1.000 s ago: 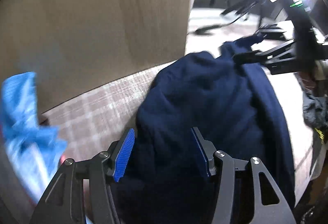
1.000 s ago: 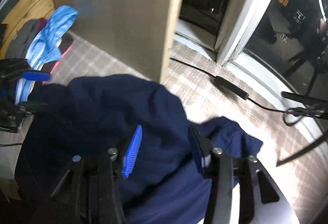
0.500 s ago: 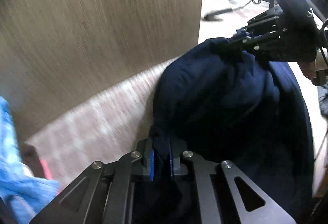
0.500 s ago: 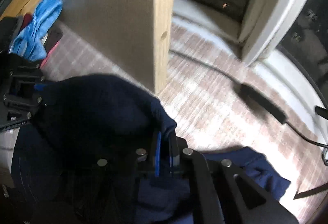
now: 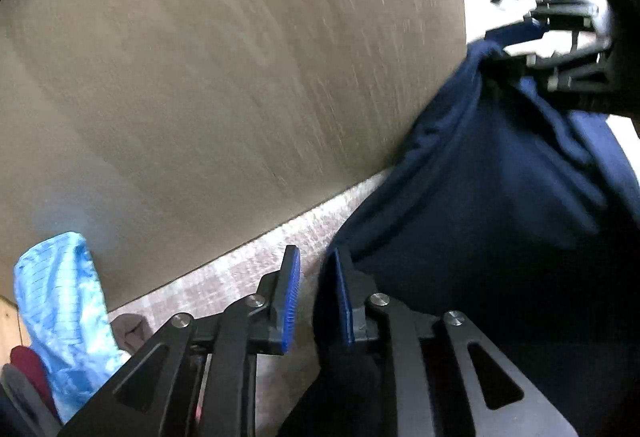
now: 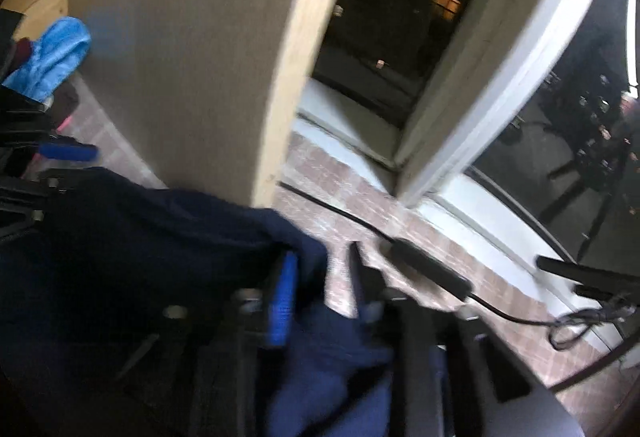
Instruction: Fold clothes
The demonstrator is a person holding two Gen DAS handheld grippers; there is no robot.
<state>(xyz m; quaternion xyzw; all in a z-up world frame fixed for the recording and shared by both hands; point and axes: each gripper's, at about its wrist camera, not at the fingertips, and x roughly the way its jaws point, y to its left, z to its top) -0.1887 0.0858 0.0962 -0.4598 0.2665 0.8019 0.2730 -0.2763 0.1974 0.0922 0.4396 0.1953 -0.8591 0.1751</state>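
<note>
Left gripper [image 5: 314,299]: your jaws are opening. The dark blue cloth [image 5: 500,205] hangs on the right pad [image 5: 343,301] only; the gap shows floor.
Right gripper [image 6: 320,289]: your jaws are opening too. A fold of the cloth [image 6: 160,237] lies by the left pad [image 6: 282,301], not pinched.
Cloth: it hangs slack between your two grippers, near the brown board [image 5: 240,77].
Far left: a light blue garment [image 5: 60,309] on a pile.
Floor [image 6: 460,257]: checked, with a black cable [image 6: 424,269].

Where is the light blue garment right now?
The light blue garment lies at the lower left of the left wrist view, at the foot of the wooden panel, atop a small clothes pile; in the right wrist view it sits far left.
</note>
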